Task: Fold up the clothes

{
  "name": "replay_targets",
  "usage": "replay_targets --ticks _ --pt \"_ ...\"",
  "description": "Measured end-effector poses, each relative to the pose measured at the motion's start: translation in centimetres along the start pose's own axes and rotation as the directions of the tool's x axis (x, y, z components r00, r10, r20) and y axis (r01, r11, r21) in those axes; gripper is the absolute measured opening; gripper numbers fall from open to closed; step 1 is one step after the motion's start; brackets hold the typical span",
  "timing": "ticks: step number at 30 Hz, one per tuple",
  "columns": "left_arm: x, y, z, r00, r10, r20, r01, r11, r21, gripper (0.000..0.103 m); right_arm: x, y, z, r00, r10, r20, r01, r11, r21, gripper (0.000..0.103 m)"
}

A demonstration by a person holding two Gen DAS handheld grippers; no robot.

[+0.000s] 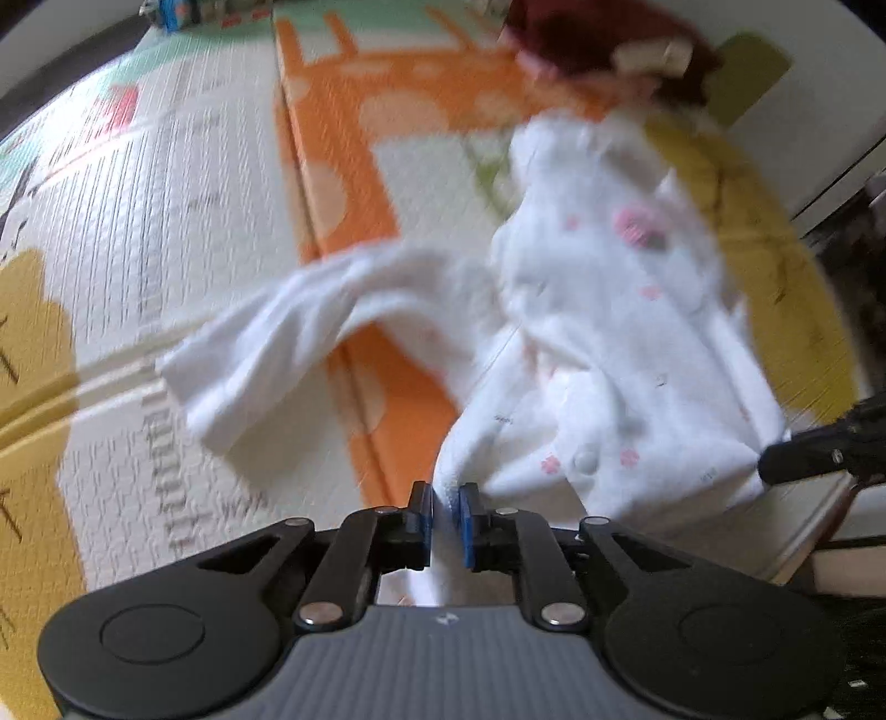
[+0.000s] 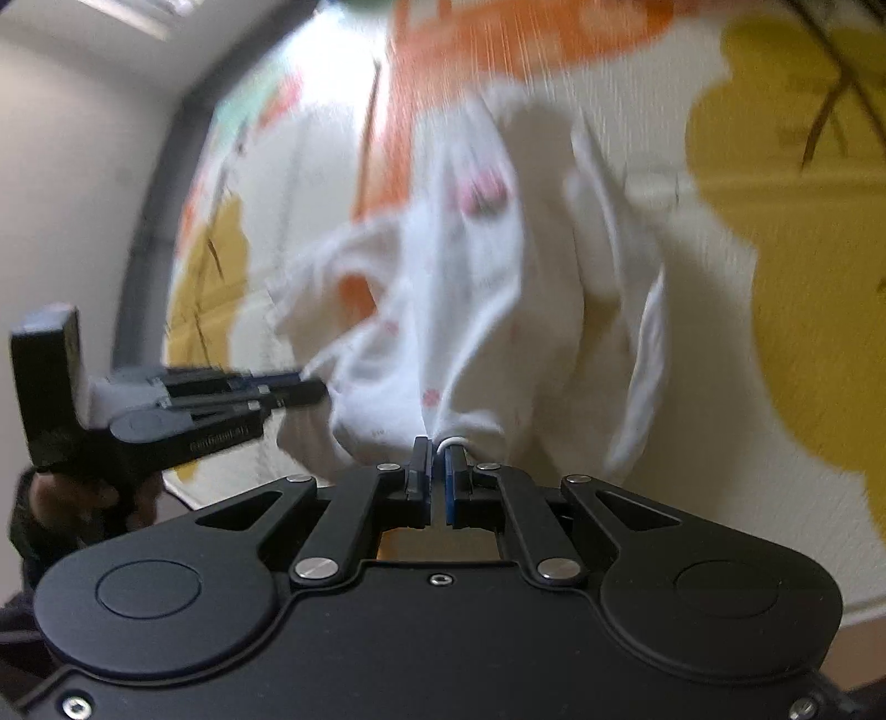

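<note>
Left wrist view: both grippers pinched one white garment above a play mat.

Left wrist view showed the left gripper (image 1: 446, 501) with its jaws drawn narrow on a bottom edge of the white garment (image 1: 603, 310), which carried small pink flowers and round buttons; a sleeve (image 1: 288, 332) trailed out to the left over the play mat (image 1: 166, 221) with its orange and yellow shapes. A dark red garment (image 1: 603, 39) lay at the far end of the mat, blurred. At the right edge the tip of the right gripper (image 1: 775, 462) met the garment's hem. Right wrist view showed the right gripper (image 2: 437, 465) with jaws nearly closed on a bunched white edge of the garment (image 2: 498, 310), which hung in folds before the mat (image 2: 803, 277). The left gripper (image 2: 310, 387) reached in from the left, held by a hand (image 2: 72, 498), its tip touching the cloth.
</note>
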State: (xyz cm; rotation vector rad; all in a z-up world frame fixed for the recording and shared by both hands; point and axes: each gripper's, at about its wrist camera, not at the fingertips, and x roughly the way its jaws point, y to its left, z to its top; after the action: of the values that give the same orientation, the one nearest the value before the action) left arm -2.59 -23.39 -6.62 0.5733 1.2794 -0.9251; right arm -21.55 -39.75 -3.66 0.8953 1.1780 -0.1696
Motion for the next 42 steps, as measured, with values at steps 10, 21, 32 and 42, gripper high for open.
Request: replay_targets --ticks 10,21,32,42 --pt "0.5 1.4 -1.3 0.999 0.037 0.019 -0.036 0.997 -0.065 0.046 2.8 -2.5 -1.9 0.997 -0.067 -0.033 0.069 0.996 0.060 0.009" --pt "-1.8 1.1 0.0 0.994 0.030 0.109 -0.022 0.997 -0.073 0.050 -2.3 -2.8 0.4 0.989 -0.079 0.122 0.072 0.995 0.063 0.016" --pt "-2.9 1.0 3.0 0.983 0.053 0.178 -0.040 0.996 -0.079 0.064 -4.3 -2.0 3.3 0.967 -0.129 0.220 0.124 0.992 0.036 0.023" --pt "-0.8 2.4 7.2 0.978 0.094 0.186 -0.078 0.993 -0.091 0.065 -3.2 -2.7 6.3 0.944 -0.203 0.262 0.197 0.979 0.049 0.032"
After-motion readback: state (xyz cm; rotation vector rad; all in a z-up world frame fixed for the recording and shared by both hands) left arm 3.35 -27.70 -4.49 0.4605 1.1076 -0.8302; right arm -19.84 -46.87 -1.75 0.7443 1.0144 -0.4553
